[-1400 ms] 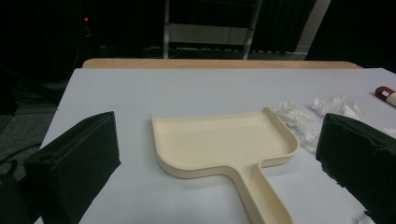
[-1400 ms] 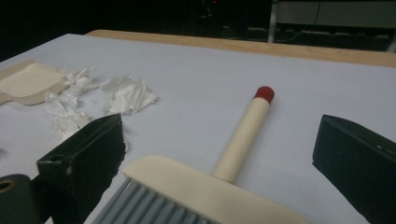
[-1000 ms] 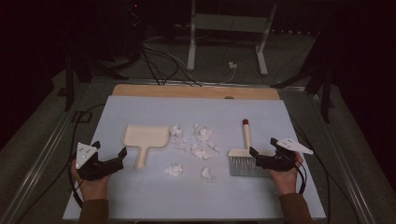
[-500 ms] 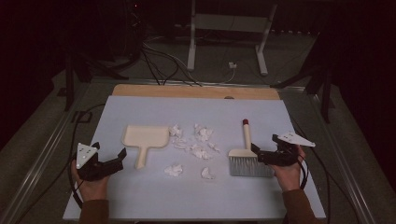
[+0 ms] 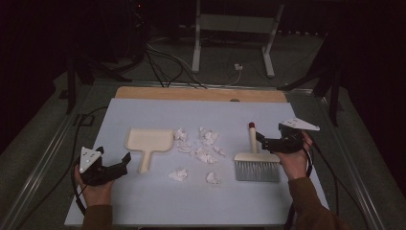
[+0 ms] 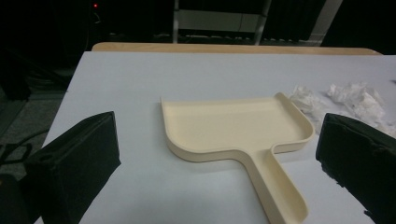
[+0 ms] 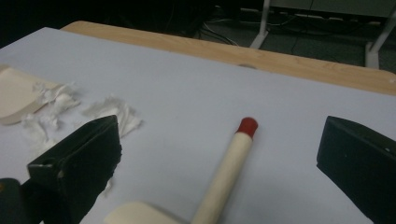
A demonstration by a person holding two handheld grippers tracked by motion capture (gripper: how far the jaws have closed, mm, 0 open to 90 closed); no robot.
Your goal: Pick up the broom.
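High view, left to right: left gripper (image 5: 125, 160), jaws spread and holding nothing, just left of the handle of a cream dustpan (image 5: 149, 142) lying flat on the pale blue table cover (image 5: 158, 201); crumpled white paper scraps (image 5: 203, 147) scattered between dustpan and brush; hand brush (image 5: 255, 160) with cream block, grey bristles toward the person and a red-tipped handle pointing away; right gripper (image 5: 261, 140), jaws parted and empty, just beside the brush handle. Left gripper view adds the dustpan's (image 6: 238, 128) raised rim, its open far edge and its handle running toward the camera between the wide-set jaws, with paper scraps (image 6: 348, 98) at its right. Right gripper view adds the brush handle (image 7: 229, 163) lying between the spread jaws, untouched, its red cap (image 7: 247, 125) farthest from the camera; paper scraps (image 7: 109, 112) and a dustpan corner (image 7: 14, 95) at left. No brand, label or legible writing on either tool.
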